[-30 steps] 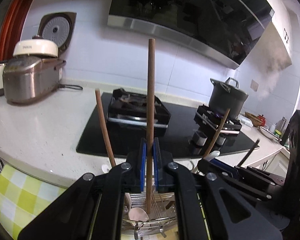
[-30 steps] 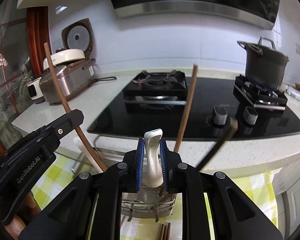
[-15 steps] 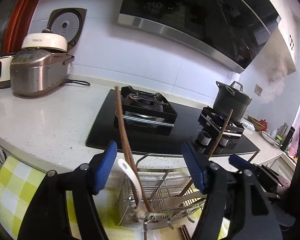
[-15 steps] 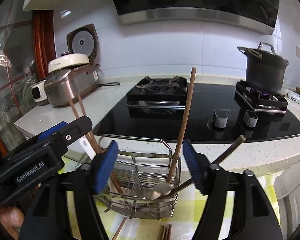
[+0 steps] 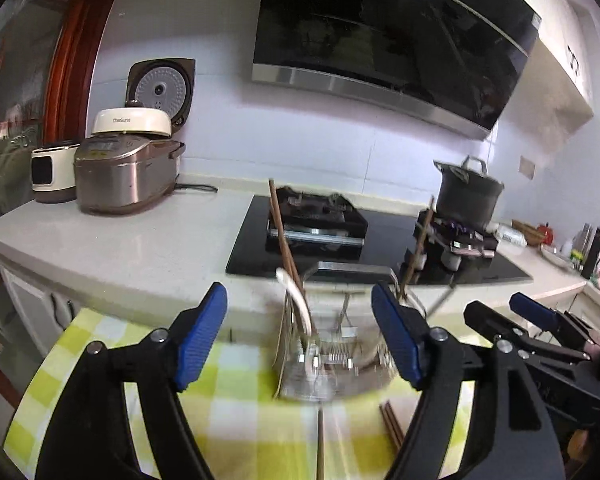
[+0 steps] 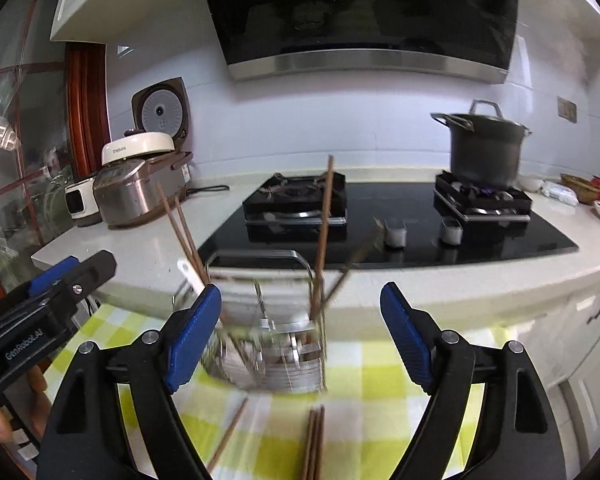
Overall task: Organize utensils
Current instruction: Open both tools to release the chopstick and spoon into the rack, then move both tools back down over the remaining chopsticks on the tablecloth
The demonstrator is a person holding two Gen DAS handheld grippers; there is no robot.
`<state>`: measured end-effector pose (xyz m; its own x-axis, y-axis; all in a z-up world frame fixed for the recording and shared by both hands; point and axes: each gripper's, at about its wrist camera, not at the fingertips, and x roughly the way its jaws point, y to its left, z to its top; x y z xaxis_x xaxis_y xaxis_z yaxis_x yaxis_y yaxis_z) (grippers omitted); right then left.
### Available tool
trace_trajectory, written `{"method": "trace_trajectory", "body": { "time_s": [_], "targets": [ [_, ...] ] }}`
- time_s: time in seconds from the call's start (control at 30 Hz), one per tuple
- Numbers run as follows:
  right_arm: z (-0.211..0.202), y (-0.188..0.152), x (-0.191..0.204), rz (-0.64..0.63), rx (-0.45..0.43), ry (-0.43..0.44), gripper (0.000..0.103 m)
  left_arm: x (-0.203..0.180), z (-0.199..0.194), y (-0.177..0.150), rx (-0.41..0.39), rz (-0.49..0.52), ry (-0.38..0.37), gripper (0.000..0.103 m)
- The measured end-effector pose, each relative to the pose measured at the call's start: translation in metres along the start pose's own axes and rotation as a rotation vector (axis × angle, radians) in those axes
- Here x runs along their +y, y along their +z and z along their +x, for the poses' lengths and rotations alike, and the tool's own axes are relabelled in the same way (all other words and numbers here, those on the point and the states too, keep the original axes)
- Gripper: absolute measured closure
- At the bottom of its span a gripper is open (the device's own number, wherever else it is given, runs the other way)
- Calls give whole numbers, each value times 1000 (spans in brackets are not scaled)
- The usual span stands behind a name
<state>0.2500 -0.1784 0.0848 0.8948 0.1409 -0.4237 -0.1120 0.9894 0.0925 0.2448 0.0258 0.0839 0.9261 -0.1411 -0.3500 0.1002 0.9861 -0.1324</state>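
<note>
Both grippers are wide apart and hold nothing: the left gripper [image 5: 300,340] and the right gripper [image 6: 300,336]. Loose chopsticks [image 6: 314,440] lie on the green checked cloth [image 6: 360,380] at 6 o'clock. Just past them stands the metal rack [image 6: 268,344], blurry, with a white spoon [image 5: 296,304] and brown sticks [image 6: 324,224] poking up. At 1 o'clock, far back, a dark pot [image 6: 484,148] sits on the stove [image 6: 400,216].
</note>
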Motion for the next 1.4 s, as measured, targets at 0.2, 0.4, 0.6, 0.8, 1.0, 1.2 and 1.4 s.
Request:
{"method": "trace_trajectory", "body": {
  "time_s": [0.2,0.4,0.6,0.8,1.0,1.2,1.4],
  "targets": [
    [-21,-42,-24,75,76,-9,23,2,-24,-37,99,-1,26,28],
    [-31,-79,-28,71,137,-46,23,3,-41,-68,148,22,40,28],
    [-29,-111,-27,54,229,-64,24,2,-45,-94,220,43,30,28],
    [-24,-131,-34,67,299,-58,23,9,-38,-108,273,27,24,28],
    [-7,-146,-40,61,373,-79,24,22,-24,-116,324,12,23,35],
    [12,-154,-42,40,424,-95,24,19,-7,-131,383,20,4,43],
    [35,-155,-44,38,465,-107,26,16,1,-138,399,24,-1,43]
  ]
}}
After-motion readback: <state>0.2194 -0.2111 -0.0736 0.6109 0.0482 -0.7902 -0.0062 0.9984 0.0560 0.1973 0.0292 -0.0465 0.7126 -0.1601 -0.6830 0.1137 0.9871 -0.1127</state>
